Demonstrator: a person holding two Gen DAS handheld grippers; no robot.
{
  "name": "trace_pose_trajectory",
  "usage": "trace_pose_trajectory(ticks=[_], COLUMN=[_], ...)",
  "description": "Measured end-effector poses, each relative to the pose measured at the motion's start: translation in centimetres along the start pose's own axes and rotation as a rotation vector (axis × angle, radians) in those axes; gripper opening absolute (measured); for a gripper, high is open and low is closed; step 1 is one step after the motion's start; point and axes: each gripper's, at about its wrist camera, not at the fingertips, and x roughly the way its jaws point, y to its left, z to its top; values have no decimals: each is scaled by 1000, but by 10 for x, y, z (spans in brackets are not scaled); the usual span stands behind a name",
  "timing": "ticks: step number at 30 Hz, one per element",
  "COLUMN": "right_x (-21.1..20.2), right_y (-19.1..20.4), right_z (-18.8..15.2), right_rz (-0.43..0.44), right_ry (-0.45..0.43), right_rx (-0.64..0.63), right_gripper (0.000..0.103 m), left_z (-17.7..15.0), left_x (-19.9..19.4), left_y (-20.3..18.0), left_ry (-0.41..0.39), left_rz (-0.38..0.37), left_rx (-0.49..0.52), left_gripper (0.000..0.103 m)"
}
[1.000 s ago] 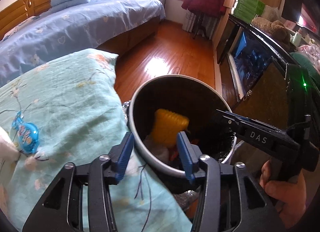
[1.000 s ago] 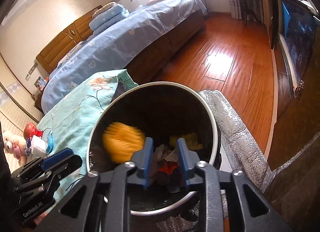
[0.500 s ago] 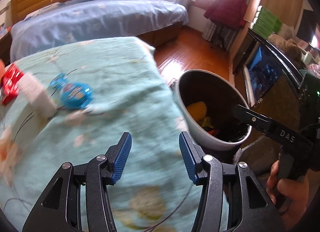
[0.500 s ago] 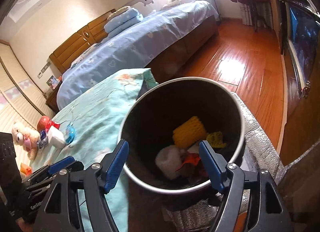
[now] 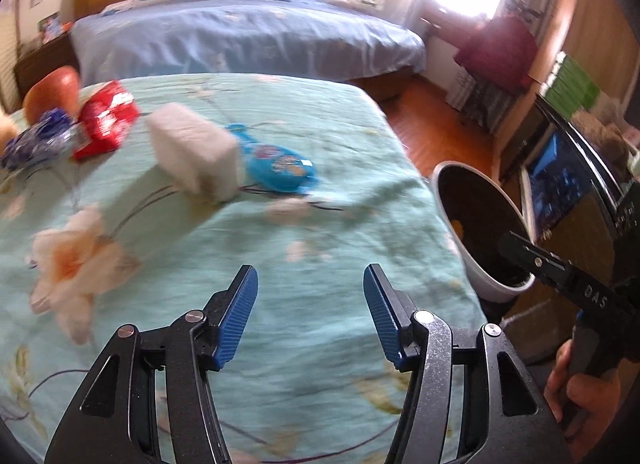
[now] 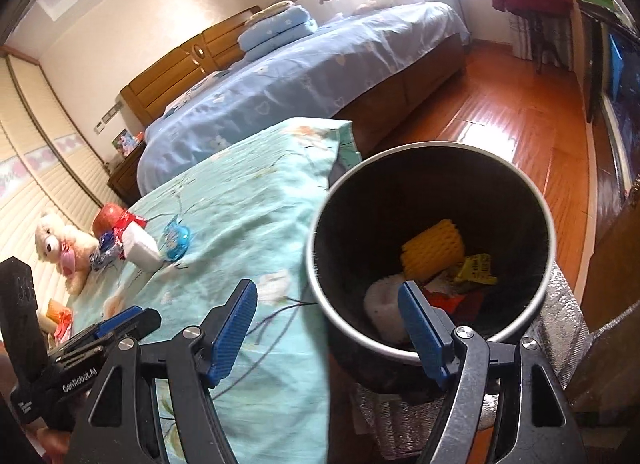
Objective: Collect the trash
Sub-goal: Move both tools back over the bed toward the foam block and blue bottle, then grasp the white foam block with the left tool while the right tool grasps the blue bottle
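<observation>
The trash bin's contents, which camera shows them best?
The right wrist view: it looks straight down into the trash bin, showing the yellow foam net and scraps. The left wrist view catches the bin at an angle, with only a yellow glimpse.

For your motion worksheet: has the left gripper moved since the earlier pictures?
Yes. The left gripper has swung from over the bin across the teal bedspread, jaws opening, empty.

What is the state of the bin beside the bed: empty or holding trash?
Holding trash, but far from full. Down inside the bin lie a yellow foam net, a yellow wrapper, red scraps and something white, all near the bottom.
</observation>
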Motion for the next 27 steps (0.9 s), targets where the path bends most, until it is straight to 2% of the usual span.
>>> trace_pose_trajectory(ticks=[7,13,23,27], right_x=[15,29,43,50], right_y=[31,53,59,60], right_z=[2,4,12,14], right_rz=[37,73,81,86], right_ry=[26,58,76,87], right_rx=[-86,-172,-198,-207], right_gripper=[75,75,74,74], left_z=[7,17,48,55], left_x=[0,5,33,40], left_y=[34,48,55,60], left_ry=[-8,-9,-1,-9], left_rz=[44,42,43,78], left_rx=[-67,-94,-108,-105], left_gripper=[56,56,57,57])
